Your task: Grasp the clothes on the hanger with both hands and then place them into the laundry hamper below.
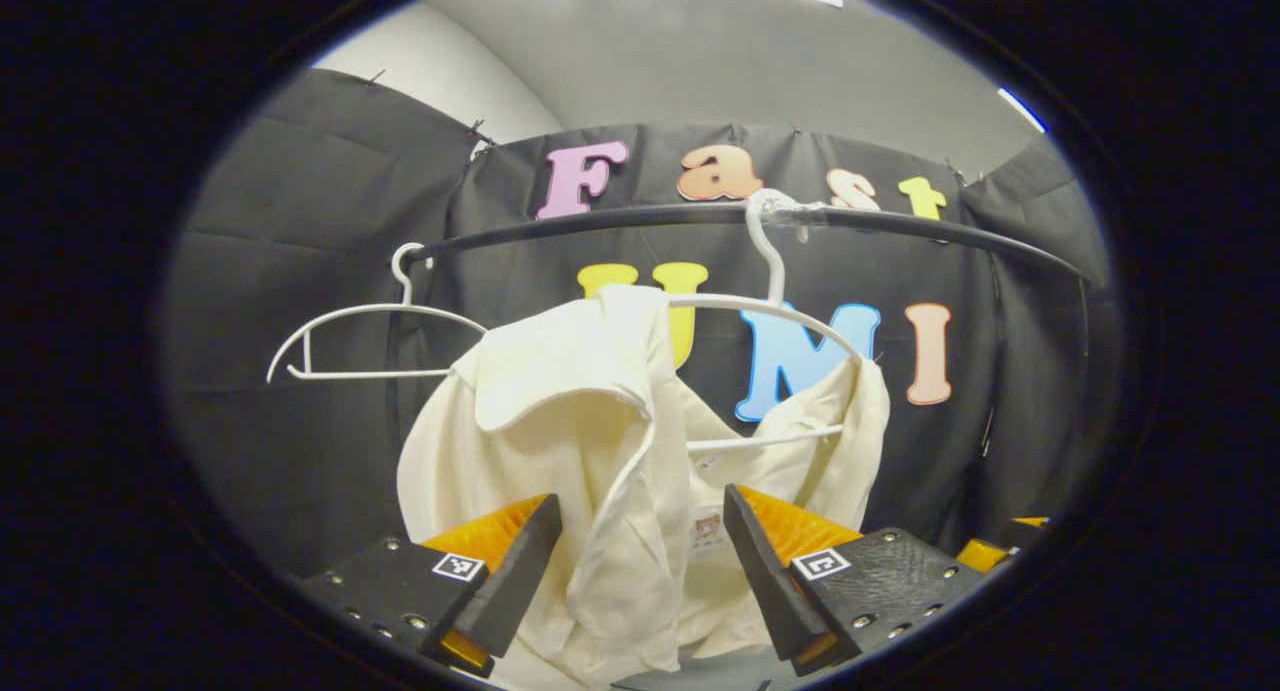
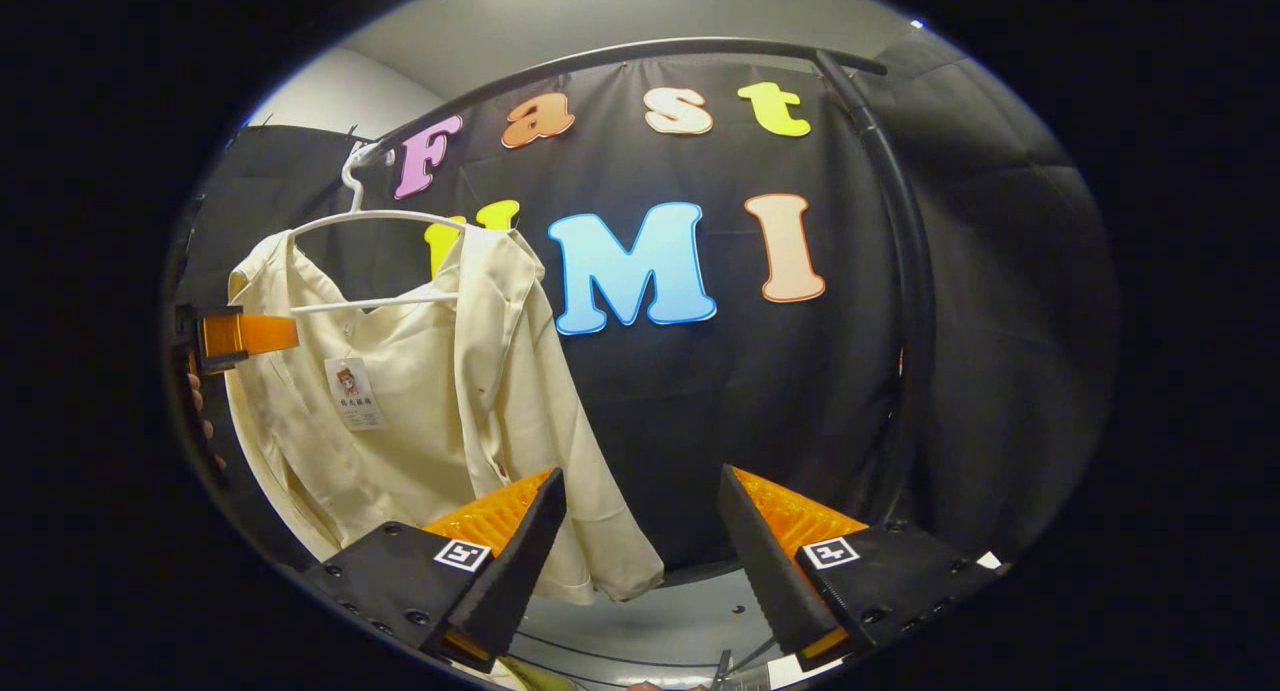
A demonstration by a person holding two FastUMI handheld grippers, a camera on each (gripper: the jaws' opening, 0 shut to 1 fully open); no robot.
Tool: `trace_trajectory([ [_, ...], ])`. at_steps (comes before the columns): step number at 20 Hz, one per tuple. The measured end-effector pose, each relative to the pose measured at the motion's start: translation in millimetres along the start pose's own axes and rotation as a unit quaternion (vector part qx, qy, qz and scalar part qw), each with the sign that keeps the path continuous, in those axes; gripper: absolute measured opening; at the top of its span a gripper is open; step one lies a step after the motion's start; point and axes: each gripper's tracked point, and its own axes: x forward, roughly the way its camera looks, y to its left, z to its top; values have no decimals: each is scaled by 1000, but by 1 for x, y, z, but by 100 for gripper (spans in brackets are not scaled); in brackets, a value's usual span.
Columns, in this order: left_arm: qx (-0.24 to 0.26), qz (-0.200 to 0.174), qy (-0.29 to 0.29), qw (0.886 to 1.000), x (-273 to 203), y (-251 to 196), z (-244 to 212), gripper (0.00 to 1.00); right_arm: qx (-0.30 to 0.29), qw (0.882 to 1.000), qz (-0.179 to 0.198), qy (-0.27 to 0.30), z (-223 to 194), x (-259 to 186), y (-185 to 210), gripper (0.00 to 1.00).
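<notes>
The shirt (image 1: 600, 451) hangs on a hanger (image 1: 770, 311) from the rail (image 1: 900, 226), straight ahead of the left gripper (image 1: 640, 561); a bare hanger (image 1: 370, 341) hangs farther left.

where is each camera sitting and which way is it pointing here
left gripper view: rides on the left gripper, looking forward and slightly up at the cream shirt on its white hanger; its own two fingers stand open at the bottom, the shirt hanging between them.
right gripper view: rides on the right gripper, facing the booth wall with the shirt off to its left; own fingers open on nothing.
Shared: the shirt, its hanger, the black rail.
</notes>
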Motion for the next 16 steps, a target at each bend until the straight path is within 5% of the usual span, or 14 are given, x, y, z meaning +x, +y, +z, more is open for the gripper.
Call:
trace_trajectory([
  [4,5,48,-2,999,19,6,-3,94,-8,1000,23,9,-8,12,7,98],
  [7,9,68,0,998,28,12,-3,75,-9,999,37,15,-11,21,13,98],
  [10,16,77,1,997,33,18,-4,72,-13,999,47,13,-10,26,17,98],
  [11,19,67,4,998,34,16,-5,51,-14,998,53,14,-11,26,21,98],
  [13,20,52,7,998,33,15,-7,50,-19,997,66,22,-18,24,29,97],
  [15,-1,37,11,999,31,16,-11,15,-29,996,76,26,-22,22,33,98],
  [16,-12,43,8,999,26,23,-9,22,-31,996,79,25,-21,23,34,93],
])
